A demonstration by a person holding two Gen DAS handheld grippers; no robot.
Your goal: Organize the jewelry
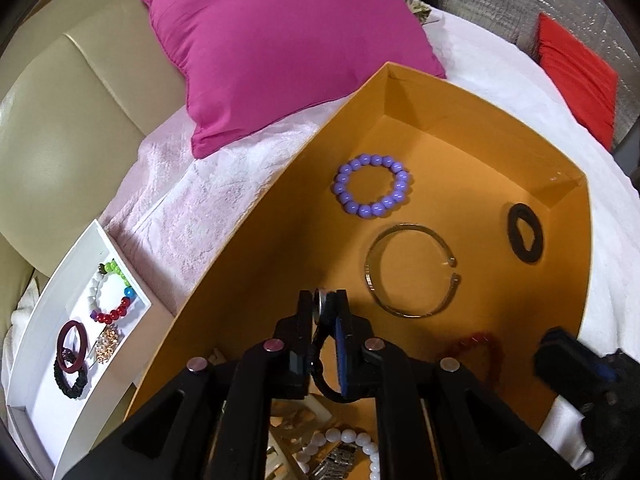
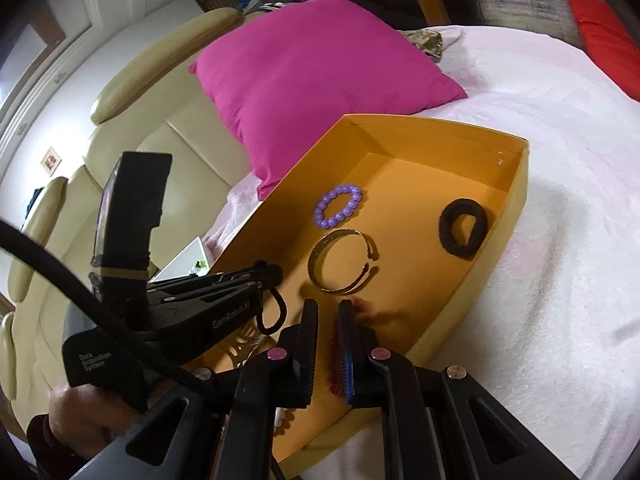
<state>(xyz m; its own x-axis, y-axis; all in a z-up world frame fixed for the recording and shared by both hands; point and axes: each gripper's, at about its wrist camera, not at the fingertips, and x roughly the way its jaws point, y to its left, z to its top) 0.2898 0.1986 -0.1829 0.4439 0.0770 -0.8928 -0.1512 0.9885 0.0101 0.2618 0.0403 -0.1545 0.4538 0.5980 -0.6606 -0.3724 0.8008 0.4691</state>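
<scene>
Box holding purple bracelet, bangle, left tool pinching black cord — right tool gripping red beads

A pink pillow lay ahead of the jaws on the white bed, cream headboard left, red cushion right.

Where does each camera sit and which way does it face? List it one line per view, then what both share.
Left wrist: rides the left tool, looking down into the orange box; its fingers pinch a black ring piece; white tray at left.
Right wrist: rides the right tool, facing the box from its near side, red beads between its fingers; the left tool and a hand show.
Shared: purple bead bracelet, metal bangle, black hair tie, pink pillow.
</scene>
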